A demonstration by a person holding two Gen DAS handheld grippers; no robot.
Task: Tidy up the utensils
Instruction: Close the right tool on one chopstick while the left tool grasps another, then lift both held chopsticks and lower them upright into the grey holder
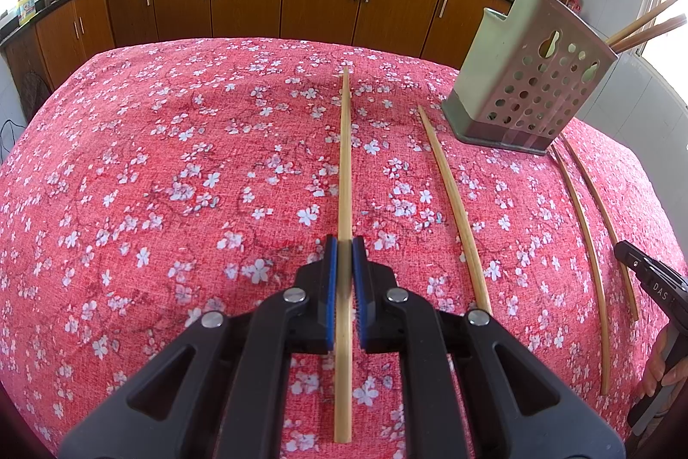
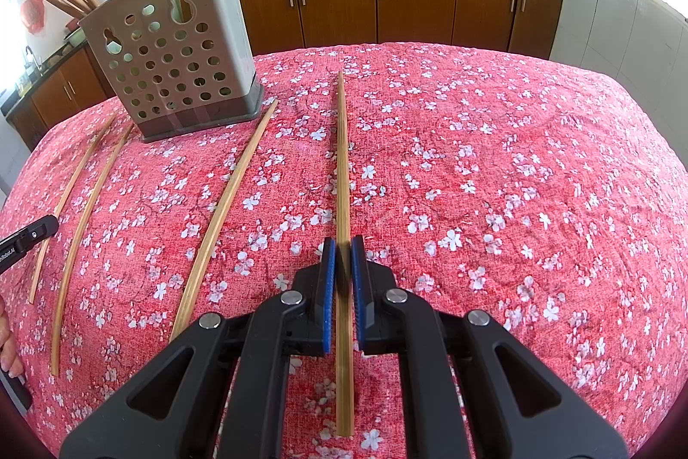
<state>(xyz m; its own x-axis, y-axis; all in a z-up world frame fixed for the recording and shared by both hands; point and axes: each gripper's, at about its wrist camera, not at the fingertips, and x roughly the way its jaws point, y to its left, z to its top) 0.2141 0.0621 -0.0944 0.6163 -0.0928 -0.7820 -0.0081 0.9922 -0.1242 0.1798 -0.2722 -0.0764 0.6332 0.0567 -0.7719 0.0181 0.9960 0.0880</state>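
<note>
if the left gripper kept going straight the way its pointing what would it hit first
Most likely the flowered tablecloth: the left gripper, shut on a chopstick, tilts downward. The holder stands off to the right.

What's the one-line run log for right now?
left tongs: shut on left chopstick | right tongs: shut on right chopstick | holder: on tablecloth

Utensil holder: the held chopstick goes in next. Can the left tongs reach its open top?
Probably yes: the utensil holder stands ahead and right of the left tongs, with only a chopstick lying flat between.
</note>
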